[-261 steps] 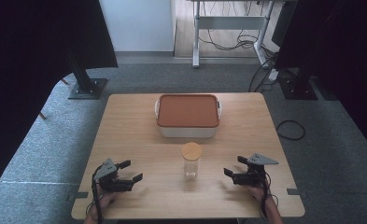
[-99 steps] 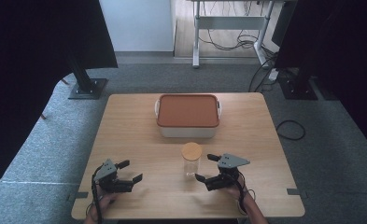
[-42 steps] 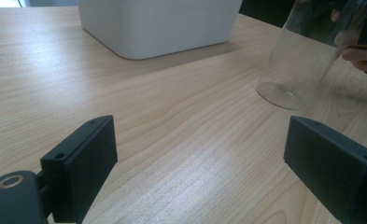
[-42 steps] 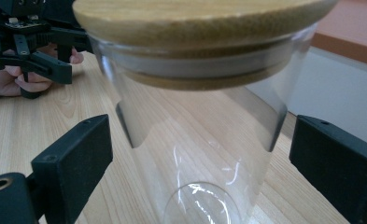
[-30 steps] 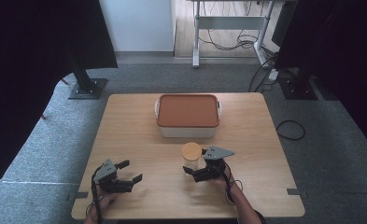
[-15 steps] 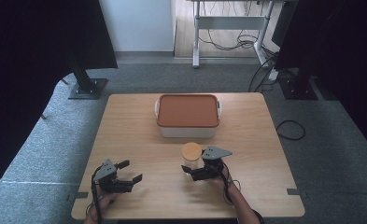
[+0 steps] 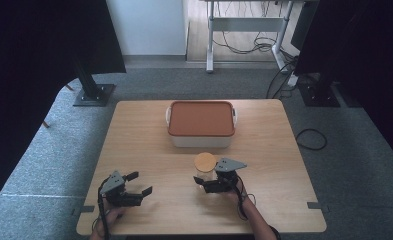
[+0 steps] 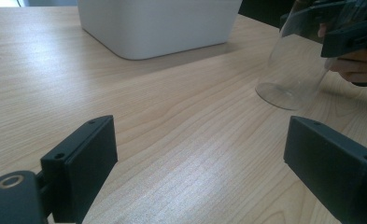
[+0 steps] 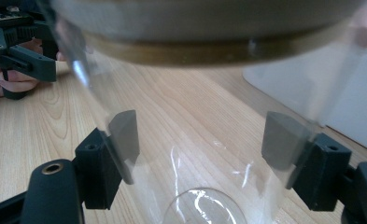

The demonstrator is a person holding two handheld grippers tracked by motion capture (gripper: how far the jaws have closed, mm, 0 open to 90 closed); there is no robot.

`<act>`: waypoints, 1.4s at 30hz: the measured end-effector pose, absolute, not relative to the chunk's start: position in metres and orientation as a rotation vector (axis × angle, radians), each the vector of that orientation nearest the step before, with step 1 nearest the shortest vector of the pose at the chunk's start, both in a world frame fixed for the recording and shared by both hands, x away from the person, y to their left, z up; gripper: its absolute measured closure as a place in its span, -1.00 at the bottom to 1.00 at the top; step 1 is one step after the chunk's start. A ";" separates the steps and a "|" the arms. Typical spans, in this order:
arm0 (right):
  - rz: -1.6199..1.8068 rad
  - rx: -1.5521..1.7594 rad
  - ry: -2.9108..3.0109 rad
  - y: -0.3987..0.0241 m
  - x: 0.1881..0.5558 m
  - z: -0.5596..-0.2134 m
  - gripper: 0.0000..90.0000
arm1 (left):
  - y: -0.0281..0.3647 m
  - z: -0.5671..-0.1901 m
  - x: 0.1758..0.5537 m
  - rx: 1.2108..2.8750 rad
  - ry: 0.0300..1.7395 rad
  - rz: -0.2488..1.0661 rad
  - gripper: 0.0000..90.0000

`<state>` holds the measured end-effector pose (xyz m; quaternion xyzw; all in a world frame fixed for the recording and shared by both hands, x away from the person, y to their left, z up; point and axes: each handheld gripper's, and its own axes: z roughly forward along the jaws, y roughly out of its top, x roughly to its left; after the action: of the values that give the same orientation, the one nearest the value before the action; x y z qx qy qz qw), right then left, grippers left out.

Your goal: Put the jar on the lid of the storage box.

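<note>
Contact was made between the right gripper (image 7: 210, 183) and the clear glass jar (image 7: 205, 171): its two jaws, which had just been closing, pressed against opposite sides of the jar wall, as the right gripper view showed with the pads (image 9: 125, 135) flat on the glass. The jar stood upright on the wooden table (image 7: 134, 135), near the front middle, just in front of the white container (image 7: 201, 140) and apart from it. A round tan lid (image 7: 204, 161) sat on the jar, and in the right gripper view its rim crossed the top of the frame above the jaws. The white container carried a flat orange-brown lid (image 7: 200, 117) and stood at the centre of the table toward the far edge. The left gripper (image 7: 135, 184) rested low over the table at the front left, well apart from the jar, with its jaws spread wide and nothing between them; the left gripper view showed bare wood between the two black pads (image 8: 85, 163). In that view the jar (image 8: 295, 70) appeared to the upper right, with the right gripper (image 8: 340, 28) clamped on it and the person's fingers (image 8: 358, 70) behind it.
</note>
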<state>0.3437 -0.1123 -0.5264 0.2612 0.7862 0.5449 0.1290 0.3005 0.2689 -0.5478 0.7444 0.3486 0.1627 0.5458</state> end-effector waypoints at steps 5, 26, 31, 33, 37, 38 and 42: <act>1.583 0.753 2.282 -0.113 0.343 -0.527 -0.47 | 0.269 -0.548 0.300 1.766 0.827 0.387 -0.79; 1.583 0.736 2.286 -0.113 0.344 -0.526 -0.45 | 0.268 -0.548 0.301 1.771 0.828 0.387 -0.79; 1.595 0.734 2.282 -0.115 0.344 -0.524 -0.45 | 0.268 -0.548 0.301 1.772 0.828 0.388 -0.79; 1.602 0.734 2.277 -0.117 0.344 -0.522 -0.45 | 0.268 -0.548 0.301 1.773 0.828 0.387 -0.79; 1.610 0.725 2.264 -0.120 0.342 -0.515 -0.45 | 0.268 -0.548 0.301 1.773 0.828 0.388 -0.79; 1.613 0.723 2.264 -0.120 0.342 -0.514 -0.45 | 0.268 -0.548 0.301 1.773 0.828 0.388 -0.79; 1.622 0.717 2.258 -0.122 0.340 -0.510 -0.45 | 0.268 -0.548 0.300 1.771 0.828 0.390 -0.79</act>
<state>0.3404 -0.1225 -0.5098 0.2473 0.7793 0.5598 0.1346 0.3004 0.2680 -0.5477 0.7459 0.3489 0.1643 0.5430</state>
